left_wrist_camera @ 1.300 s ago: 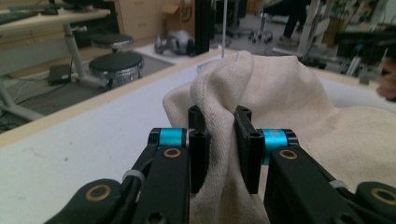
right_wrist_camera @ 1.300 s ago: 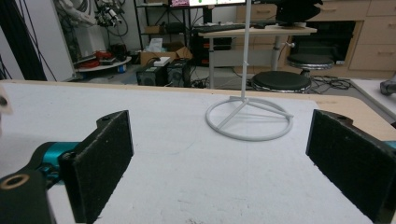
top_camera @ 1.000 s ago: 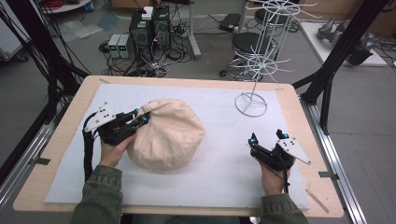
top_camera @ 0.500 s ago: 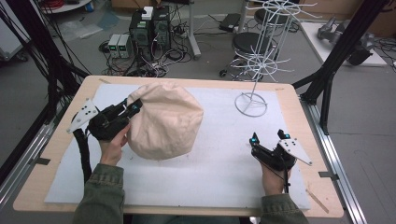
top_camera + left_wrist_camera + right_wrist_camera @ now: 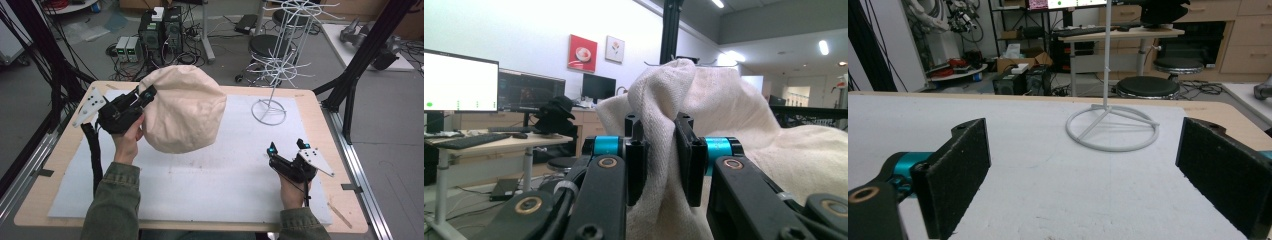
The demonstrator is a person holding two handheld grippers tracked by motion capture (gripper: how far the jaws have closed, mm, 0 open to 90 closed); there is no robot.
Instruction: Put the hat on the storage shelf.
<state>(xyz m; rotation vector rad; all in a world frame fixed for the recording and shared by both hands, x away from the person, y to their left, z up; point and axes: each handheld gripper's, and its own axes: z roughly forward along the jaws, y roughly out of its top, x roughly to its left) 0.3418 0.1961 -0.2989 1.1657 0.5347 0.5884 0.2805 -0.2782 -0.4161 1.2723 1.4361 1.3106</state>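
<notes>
We see the left gripper (image 5: 146,93) pinching the raised cream cloth (image 5: 182,115), the right gripper (image 5: 286,150) spread above the counter (image 5: 305,102).

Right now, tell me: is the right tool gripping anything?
No. The right tool has its jaws spread wide, with only bare white mat between them.

Cloth (image 5: 182,112): plain cream-beige, unpatterned; coarse off-white weave in the left gripper view.
Left gripper (image 5: 146,94): black body, turquoise collars by the jaws, pale grey plate with small dark holes.
Right gripper (image 5: 286,148): black, turquoise accents, pale grey plate; matt black jaws with speckled foam pads.
Wire stand (image 5: 272,60): white throughout, ring base included.
Mat (image 5: 220,185): white, faint brownish specks near the middle.
Bench (image 5: 60,160): light wood edge, unpatterned.
Sleeves (image 5: 112,205): olive green.
Stool (image 5: 270,46): black seat.
</notes>
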